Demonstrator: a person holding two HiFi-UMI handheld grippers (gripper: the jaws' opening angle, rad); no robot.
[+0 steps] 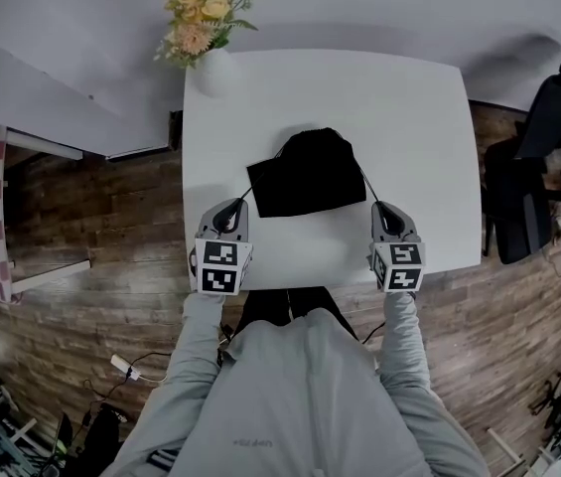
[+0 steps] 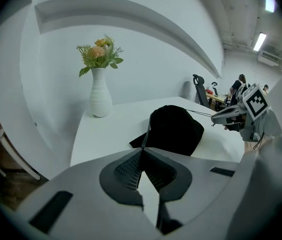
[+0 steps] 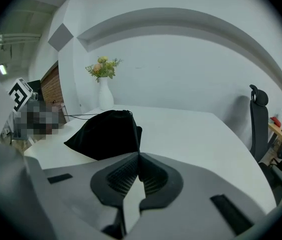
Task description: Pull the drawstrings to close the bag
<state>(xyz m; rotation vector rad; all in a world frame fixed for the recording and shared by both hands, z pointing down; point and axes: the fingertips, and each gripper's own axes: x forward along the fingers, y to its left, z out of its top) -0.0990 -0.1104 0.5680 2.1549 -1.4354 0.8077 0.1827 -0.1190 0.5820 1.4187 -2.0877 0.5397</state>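
Observation:
A black drawstring bag (image 1: pixel 305 174) lies in the middle of the white table (image 1: pixel 409 97), its gathered mouth toward the far side. My left gripper (image 1: pixel 227 210) is near the front edge, left of the bag, shut on the left drawstring (image 2: pixel 145 136), which runs taut from the jaws up to the bag's mouth. At the bag's right, my right gripper (image 1: pixel 386 210) is shut on the right drawstring (image 3: pixel 135 134). In each gripper view the bag (image 2: pixel 175 129) (image 3: pixel 106 134) sits just beyond the closed jaws. The opposite string (image 2: pixel 200 113) stretches toward the right gripper (image 2: pixel 230 116).
A white vase of yellow and orange flowers (image 1: pixel 210 63) stands at the table's far left corner. A black office chair (image 1: pixel 548 117) is beyond the table's right side. Wooden floor surrounds the table, and a wall rises behind it.

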